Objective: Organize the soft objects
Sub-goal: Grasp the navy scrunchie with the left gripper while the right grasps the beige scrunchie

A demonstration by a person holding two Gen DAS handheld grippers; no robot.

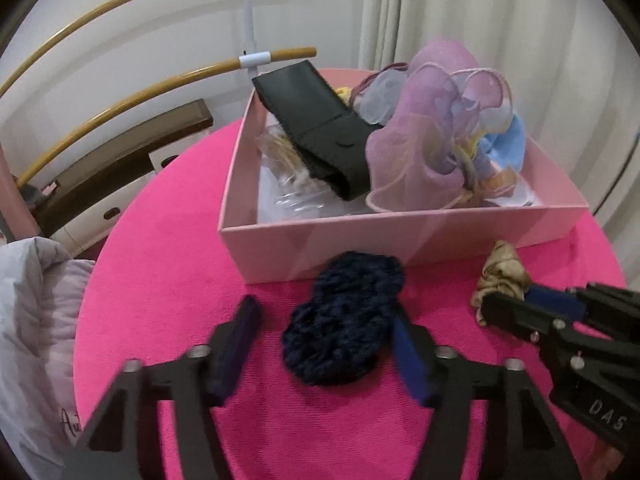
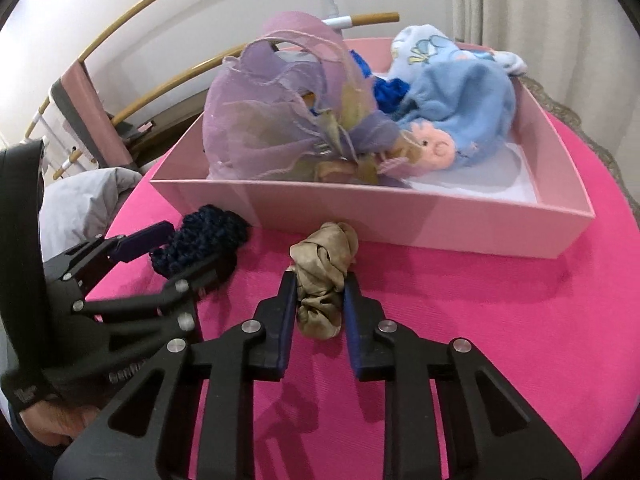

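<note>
A navy knitted scrunchie point(image 1: 344, 320) lies on the pink round table in front of the pink box point(image 1: 400, 240). My left gripper point(image 1: 324, 332) is open, its fingers on either side of the scrunchie; the right finger touches it. A beige satin scrunchie point(image 2: 324, 276) lies on the table in front of the box point(image 2: 400, 216). My right gripper point(image 2: 318, 296) has its jaws closed in on both sides of the beige scrunchie. The navy scrunchie point(image 2: 204, 240) and left gripper also show in the right wrist view. The box holds a lilac organza scrunchie point(image 1: 424, 136), a blue plush point(image 2: 464, 108) and a black pouch point(image 1: 320, 124).
The pink table point(image 2: 500, 340) is round, with its edge near on the left. A grey cushion point(image 1: 32, 320) lies off the left edge. A gold and white rack point(image 1: 248, 20) and a cream curtain point(image 1: 480, 12) stand behind the box.
</note>
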